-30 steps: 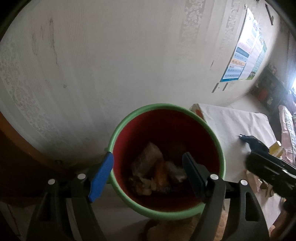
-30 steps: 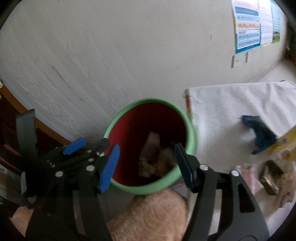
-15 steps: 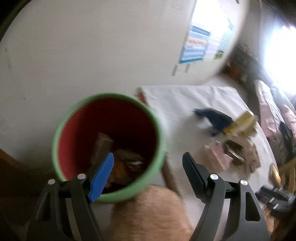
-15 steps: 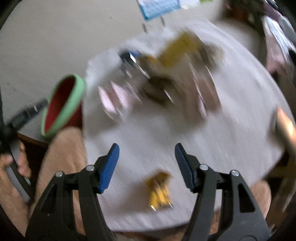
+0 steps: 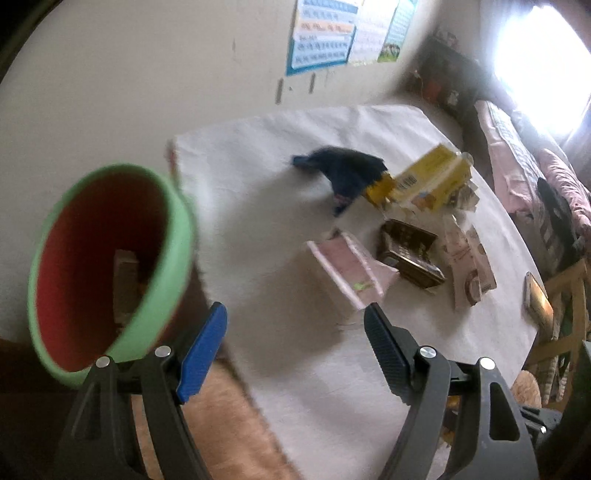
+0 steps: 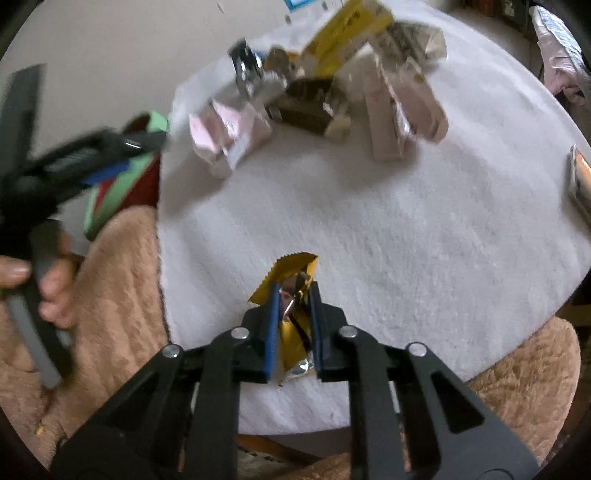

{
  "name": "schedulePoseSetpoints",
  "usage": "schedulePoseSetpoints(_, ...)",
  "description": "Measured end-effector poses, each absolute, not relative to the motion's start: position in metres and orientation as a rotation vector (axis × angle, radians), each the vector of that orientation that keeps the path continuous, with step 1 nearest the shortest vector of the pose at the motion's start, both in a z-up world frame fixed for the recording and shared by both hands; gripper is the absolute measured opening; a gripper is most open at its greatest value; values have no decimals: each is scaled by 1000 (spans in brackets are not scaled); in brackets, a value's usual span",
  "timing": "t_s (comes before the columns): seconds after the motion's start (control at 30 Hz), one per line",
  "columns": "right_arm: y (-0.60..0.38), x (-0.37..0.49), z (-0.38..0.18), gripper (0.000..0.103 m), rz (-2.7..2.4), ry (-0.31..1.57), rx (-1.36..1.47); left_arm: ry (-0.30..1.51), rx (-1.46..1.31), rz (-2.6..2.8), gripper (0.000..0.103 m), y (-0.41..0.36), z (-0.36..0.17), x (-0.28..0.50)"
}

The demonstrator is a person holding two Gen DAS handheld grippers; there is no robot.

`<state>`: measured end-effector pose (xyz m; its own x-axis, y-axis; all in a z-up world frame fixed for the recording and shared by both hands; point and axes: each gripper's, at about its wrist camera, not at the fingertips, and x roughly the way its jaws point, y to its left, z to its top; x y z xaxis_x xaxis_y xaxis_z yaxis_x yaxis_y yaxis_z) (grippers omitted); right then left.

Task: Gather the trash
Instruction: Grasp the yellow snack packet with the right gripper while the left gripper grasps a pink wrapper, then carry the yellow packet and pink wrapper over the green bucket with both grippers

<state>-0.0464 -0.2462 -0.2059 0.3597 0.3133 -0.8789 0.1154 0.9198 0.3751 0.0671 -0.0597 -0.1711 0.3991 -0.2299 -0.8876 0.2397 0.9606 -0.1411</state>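
Observation:
A green-rimmed bin with a red inside (image 5: 110, 266) stands beside the table at the left, with trash in its bottom; it also shows in the right wrist view (image 6: 122, 184). My left gripper (image 5: 291, 339) is open and empty above the table's near left edge. My right gripper (image 6: 293, 314) is shut on a gold foil wrapper (image 6: 291, 291) lying on the white tablecloth (image 6: 406, 229). Farther back lie a pink carton (image 5: 351, 266), a dark gold packet (image 5: 410, 251), a yellow box (image 5: 432, 181) and a dark blue wrapper (image 5: 343, 166).
A beige fuzzy seat (image 6: 107, 295) is at the table's near left and another (image 6: 524, 376) at the near right. A phone-like object (image 6: 580, 177) lies at the table's right edge. A wall with a poster (image 5: 325, 33) stands behind.
Both grippers swung right from over the bin to the table. My right gripper came down and closed on the gold wrapper. My left gripper stayed open.

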Motion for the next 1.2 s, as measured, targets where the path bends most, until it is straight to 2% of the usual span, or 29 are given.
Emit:
schedulePoseSetpoints(0.3, -265, -60, -201, 16, 154, 1154, 507, 1218, -36, -246, 71, -100, -204, 104)
schedulePoseSetpoints(0.33, -265, -61, -201, 16, 157, 1149, 512, 1242, -35, -241, 62, -103, -209, 106)
schedulePoseSetpoints(0.4, -268, -61, -199, 16, 163, 1141, 519, 1266, -96, -240, 57, -100, -214, 108)
schedulePoseSetpoints(0.43, -270, -61, -198, 16, 164, 1139, 522, 1269, -119, -243, 45, -98, -213, 107)
schedulePoseSetpoints(0.47, -272, -62, -198, 16, 166, 1135, 529, 1277, -137, -261, 39, -98, -211, 106)
schedulePoseSetpoints(0.57, -276, -64, -198, 16, 168, 1130, 554, 1263, -114, -275, 31, -98, -202, 96)
schedulePoseSetpoints(0.7, -277, -64, -197, 16, 167, 1120, 561, 1240, -134, -296, 27, -89, -186, 79)
schedulePoseSetpoints(0.73, -277, -64, -196, 16, 167, 1118, 559, 1235, -132, -299, 20, -87, -183, 76)
schedulePoseSetpoints(0.77, -277, -64, -196, 16, 166, 1116, 558, 1231, -126, -303, 18, -86, -179, 73)
schedulePoseSetpoints(1.03, -276, -65, -196, 16, 159, 1117, 552, 1166, -135, -358, 17, -72, -150, 60)
schedulePoseSetpoints(1.2, -275, -63, -197, 16, 154, 1127, 552, 1179, -140, -376, 17, -69, -151, 55)
